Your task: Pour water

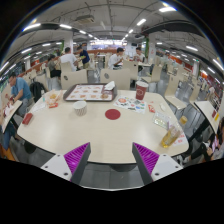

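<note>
While the fingers [108, 158] stand parted and empty, a cluttered white table [100, 135] fills a busy lit hall.

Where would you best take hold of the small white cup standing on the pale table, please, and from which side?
Probably around the middle of the small white cup's side wall, coming level from the near side. It appears to stand upright and alone on the pale table, apart from the flat red disc, with bare tabletop before it. The gripper is open and well short of it.
</note>
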`<control>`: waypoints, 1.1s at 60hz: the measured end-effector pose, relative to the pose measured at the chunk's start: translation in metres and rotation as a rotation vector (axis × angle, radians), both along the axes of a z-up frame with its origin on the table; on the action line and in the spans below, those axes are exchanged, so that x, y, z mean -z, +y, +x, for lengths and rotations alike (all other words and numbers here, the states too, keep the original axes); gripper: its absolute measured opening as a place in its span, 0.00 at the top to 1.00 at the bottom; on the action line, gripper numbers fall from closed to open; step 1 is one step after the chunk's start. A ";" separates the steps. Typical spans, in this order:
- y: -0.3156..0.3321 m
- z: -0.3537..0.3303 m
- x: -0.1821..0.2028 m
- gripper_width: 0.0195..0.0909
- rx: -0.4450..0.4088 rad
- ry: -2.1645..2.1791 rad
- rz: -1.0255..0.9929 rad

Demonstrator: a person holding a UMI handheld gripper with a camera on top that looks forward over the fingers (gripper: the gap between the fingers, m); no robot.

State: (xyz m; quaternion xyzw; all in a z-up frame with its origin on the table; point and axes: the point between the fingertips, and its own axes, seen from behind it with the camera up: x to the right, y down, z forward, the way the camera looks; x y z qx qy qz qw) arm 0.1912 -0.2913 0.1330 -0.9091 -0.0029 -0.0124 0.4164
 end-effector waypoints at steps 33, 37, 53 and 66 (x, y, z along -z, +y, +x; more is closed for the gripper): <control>0.051 0.248 0.075 0.08 0.125 0.006 0.135; 0.068 0.261 0.080 0.09 0.127 -0.008 0.154; 0.108 0.281 0.103 0.55 0.152 -0.035 0.209; 0.111 0.281 0.101 0.73 0.179 -0.025 0.235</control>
